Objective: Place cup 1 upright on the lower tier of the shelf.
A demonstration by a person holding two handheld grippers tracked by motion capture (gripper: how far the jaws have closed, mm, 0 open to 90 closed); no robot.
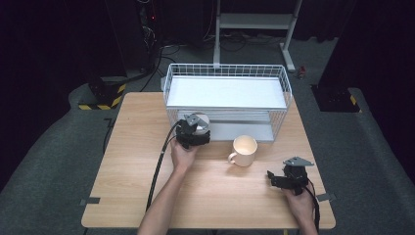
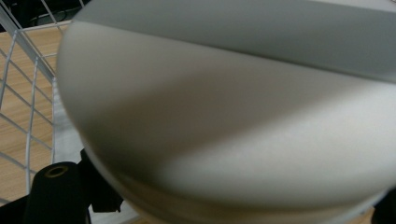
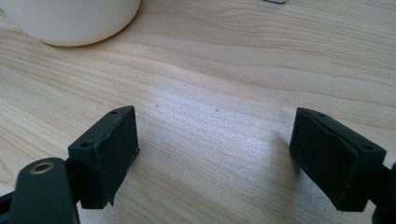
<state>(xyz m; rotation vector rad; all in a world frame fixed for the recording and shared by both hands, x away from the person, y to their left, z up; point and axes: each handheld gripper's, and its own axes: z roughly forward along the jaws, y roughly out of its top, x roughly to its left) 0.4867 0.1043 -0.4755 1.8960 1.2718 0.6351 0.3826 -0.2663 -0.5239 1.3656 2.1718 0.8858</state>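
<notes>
Held object: a pale grey-white round bowl [image 2: 233,140] — in the left gripper view it sits right against the lens, blurred, its rim and base cut off by the frame edges. In the high view the bowl [image 1: 202,121] shows just ahead of the left gripper, at the front left of the wire rack, at the lower shelf.
Left gripper: the left gripper [image 1: 194,131] is at the rack's lower front; the bowl sits between its jaws and it appears to be grasping the bowl, though the contact itself is hidden by the gripper body and the close blur.
Right gripper: the right gripper [image 3: 215,158] is released — jaws wide apart with bare wood between them. In the high view it rests low near the front right of the tabletop, well apart from the bowl.
Cup: a cream cup [image 1: 244,150] with a handle stands upright on the tabletop, just in front of the rack, between the two grippers; only its lower wall [image 3: 70,18] shows in the right gripper view.
Rack: white wire rack [image 1: 227,71] with a flat white upper shelf, at the far edge of the tabletop.
Tabletop: light wood tabletop [image 1: 132,171].
Writing: no brand, label or lettering is legible on any item.
Hard to make out: the rack's lower-shelf contents behind the gripper.
</notes>
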